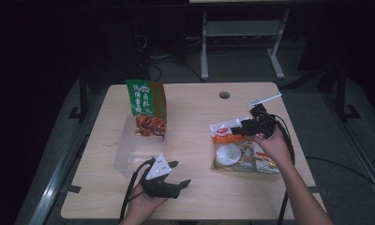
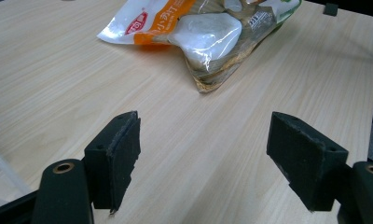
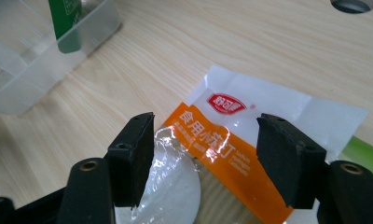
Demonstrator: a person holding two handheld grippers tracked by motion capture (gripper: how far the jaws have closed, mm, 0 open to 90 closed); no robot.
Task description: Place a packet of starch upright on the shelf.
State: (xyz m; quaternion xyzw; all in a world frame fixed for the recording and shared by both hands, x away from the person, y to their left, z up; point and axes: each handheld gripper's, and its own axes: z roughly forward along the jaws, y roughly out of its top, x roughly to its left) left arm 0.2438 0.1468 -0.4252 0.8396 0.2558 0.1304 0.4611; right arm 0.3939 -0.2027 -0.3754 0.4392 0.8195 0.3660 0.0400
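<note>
Right gripper view: the right gripper (image 3: 201, 158), jaws spread, hangs just over the white-and-orange pouch (image 3: 250, 135), which lies near the table's (image 1: 195, 108) right edge, long axis running front to back. The left gripper (image 1: 174, 176), jaws spread and empty, sits at the front edge, farther off.

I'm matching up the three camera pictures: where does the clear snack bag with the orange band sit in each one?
High view: the snack bag lies right of centre, under the right hand-held gripper.
Left gripper view: the bag is at the top centre, beyond the open jaws.
Right gripper view: the bag is at centre and bottom, between the open jaws.
Shared landmark: the light wooden table under the bag in every view.
</note>
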